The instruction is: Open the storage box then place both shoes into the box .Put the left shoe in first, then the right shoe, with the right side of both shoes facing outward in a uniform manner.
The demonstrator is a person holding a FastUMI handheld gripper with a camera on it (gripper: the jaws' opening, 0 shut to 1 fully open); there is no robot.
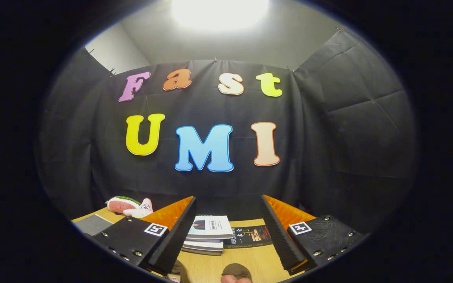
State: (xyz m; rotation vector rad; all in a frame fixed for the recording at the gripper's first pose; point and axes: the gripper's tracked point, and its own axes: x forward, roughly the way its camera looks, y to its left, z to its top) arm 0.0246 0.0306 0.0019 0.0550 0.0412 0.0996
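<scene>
gripper view: gripper (228,224) held up high, aimed at the booth's back wall. fingers spread wide apart, nothing between them, nothing gripped. through the gap, a wooden table (246,261) with a stack of books (207,235) just ahead of the fingers, and a dark flat booklet (247,236) lying beside the stack, touching or nearly so. beyond the left finger, at the table's far edge, a soft watermelon-slice plush toy (126,206). a grey flat patch (92,224) on the table near the left finger, can't tell what it is. two dark rounded shapes at the near table edge between the fingers, one (236,271) with something pale under it, another (178,271) partly hidden by the left finger; too cut off to say if these are shoe parts or something else.

task things: can't place the storage box or either shoe for sure from here; box lid state unknown.

handling, as a guess: shoes likely light, soft uppers with a stiffer sole, so they will sag if pinched at the toe. better to take the heel collar or the side wall near the opening. box lid probably light stiff plastic, may be slick; take it at the front lip or a latch edge. task looks not yet started.
</scene>
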